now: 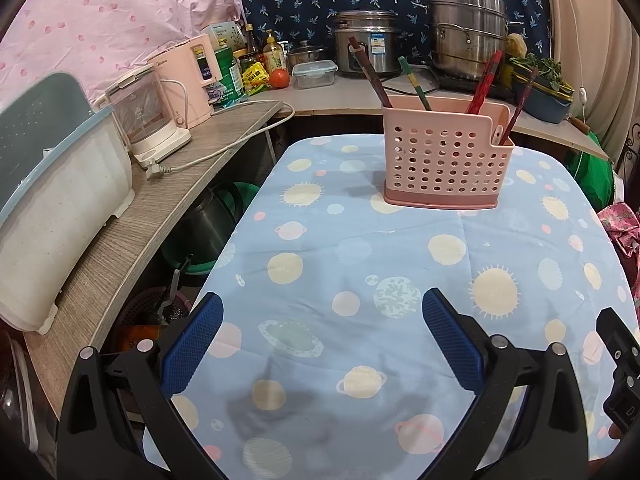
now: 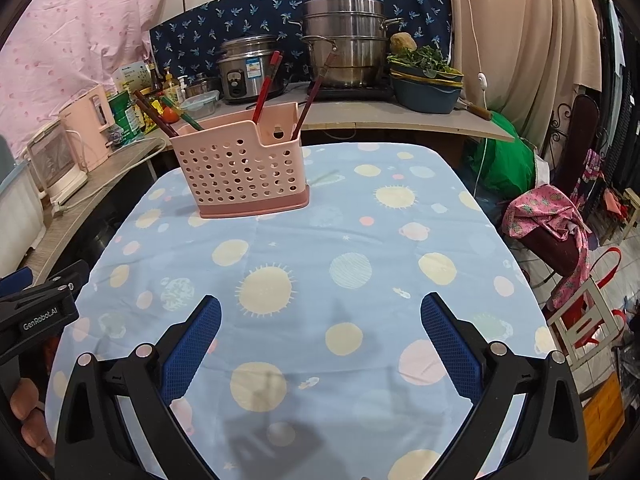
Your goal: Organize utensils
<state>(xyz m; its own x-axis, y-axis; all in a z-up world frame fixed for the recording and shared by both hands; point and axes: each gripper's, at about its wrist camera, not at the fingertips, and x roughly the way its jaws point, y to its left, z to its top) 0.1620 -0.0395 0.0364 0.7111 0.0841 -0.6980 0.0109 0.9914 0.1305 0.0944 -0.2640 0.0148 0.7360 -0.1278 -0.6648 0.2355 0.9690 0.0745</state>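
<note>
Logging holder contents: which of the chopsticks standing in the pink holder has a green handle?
The green-handled chopstick, second from left in the pink holder; the others are red or dark brown.

The chopsticks' (image 1: 374,76) lower ends are hidden inside the holder (image 1: 444,156); the rice-cooker label (image 1: 378,45) is unreadable.

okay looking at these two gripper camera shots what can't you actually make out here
- Lower ends of the chopsticks: hidden inside the pink utensil holder, both views.
- Small pale piece in the holder's low compartment, left wrist view: only its tip shows above the wall.
- Labels on the bottles and packets on the counter: too small.
- Left gripper and right gripper: jaws open, bodies cut off by the bottom edge.
</note>
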